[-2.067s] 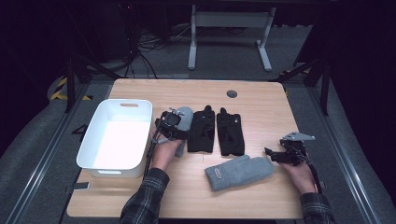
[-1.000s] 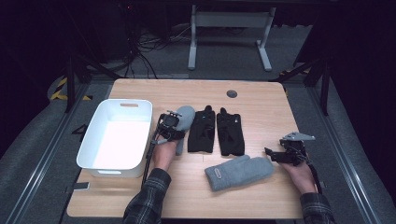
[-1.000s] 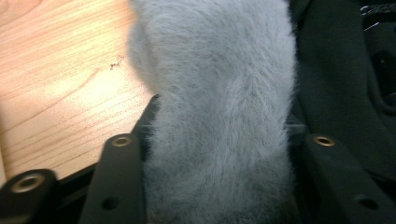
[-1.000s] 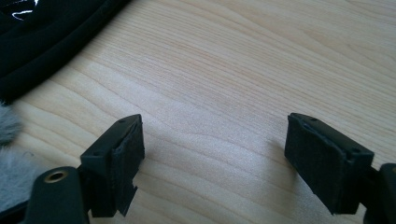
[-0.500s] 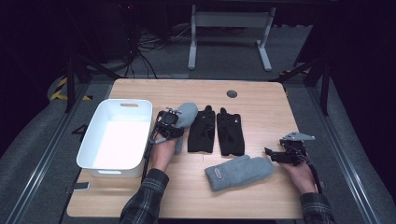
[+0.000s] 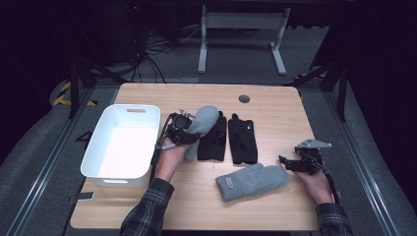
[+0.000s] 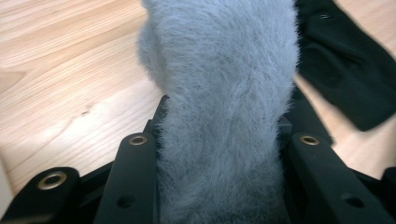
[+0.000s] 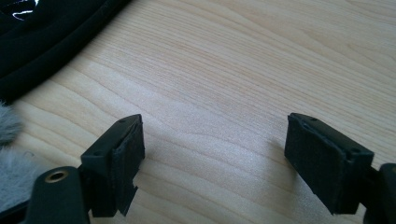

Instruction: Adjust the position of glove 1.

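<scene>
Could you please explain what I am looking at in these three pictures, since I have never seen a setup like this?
A person sits at a wooden table and holds a hand-operated two-jaw gripper in each hand; there is no robot arm. The wide picture comes from a fixed camera above the table. The other two come from small cameras riding on the grippers, looking along their black jaws.

The left gripper is shut on a fluffy grey mitten; its own camera shows the fur squeezed between the jaws. The right gripper is open and holds nothing; its camera shows bare wood between the jaws.

On the table lie a white bin at the left, a pair of black gloves in the middle, and a second grey mitten nearer the person, close to the right gripper.
</scene>
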A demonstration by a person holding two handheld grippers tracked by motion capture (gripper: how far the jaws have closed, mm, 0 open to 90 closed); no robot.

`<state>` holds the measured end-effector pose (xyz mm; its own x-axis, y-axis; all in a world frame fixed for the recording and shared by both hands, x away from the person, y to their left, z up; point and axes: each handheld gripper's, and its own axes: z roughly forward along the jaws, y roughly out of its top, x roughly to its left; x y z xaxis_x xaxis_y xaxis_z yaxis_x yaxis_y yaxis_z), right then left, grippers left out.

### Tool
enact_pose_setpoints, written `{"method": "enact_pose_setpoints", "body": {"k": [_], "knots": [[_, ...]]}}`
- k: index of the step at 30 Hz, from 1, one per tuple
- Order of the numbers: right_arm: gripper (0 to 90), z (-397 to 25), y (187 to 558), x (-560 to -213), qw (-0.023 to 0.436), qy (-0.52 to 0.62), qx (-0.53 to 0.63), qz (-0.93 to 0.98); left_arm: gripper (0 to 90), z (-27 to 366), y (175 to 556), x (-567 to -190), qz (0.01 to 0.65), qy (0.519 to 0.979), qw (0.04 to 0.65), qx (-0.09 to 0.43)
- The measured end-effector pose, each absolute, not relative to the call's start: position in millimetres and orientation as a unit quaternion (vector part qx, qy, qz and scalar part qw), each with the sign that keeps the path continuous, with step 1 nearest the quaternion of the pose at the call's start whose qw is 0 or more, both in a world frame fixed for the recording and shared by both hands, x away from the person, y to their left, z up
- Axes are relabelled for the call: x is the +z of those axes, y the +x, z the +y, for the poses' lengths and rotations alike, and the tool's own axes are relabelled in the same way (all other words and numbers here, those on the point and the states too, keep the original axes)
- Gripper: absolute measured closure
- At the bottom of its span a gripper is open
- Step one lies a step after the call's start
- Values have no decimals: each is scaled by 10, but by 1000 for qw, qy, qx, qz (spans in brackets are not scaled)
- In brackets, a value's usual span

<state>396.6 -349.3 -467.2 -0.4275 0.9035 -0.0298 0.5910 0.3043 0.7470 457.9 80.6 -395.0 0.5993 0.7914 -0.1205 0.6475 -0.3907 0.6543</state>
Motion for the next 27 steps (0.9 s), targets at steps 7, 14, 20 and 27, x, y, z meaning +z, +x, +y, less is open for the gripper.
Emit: {"method": "enact_pose_setpoints", "body": {"k": [7, 14, 20, 27], "knots": [[207, -3494, 3966, -4672, 231, 483, 339, 774, 611, 734, 4466, -3852, 387, 845, 358, 86], [207, -3494, 3966, -4672, 230, 483, 339, 774, 612, 651, 4356, -3767, 347, 857, 372, 78], [207, -3494, 3966, -4672, 230, 483, 339, 774, 612, 536, 4230, -3693, 307, 871, 378, 63], [207, -3494, 3966, -4673, 230, 483, 339, 774, 612, 390, 4099, -3643, 277, 883, 376, 51]]}}
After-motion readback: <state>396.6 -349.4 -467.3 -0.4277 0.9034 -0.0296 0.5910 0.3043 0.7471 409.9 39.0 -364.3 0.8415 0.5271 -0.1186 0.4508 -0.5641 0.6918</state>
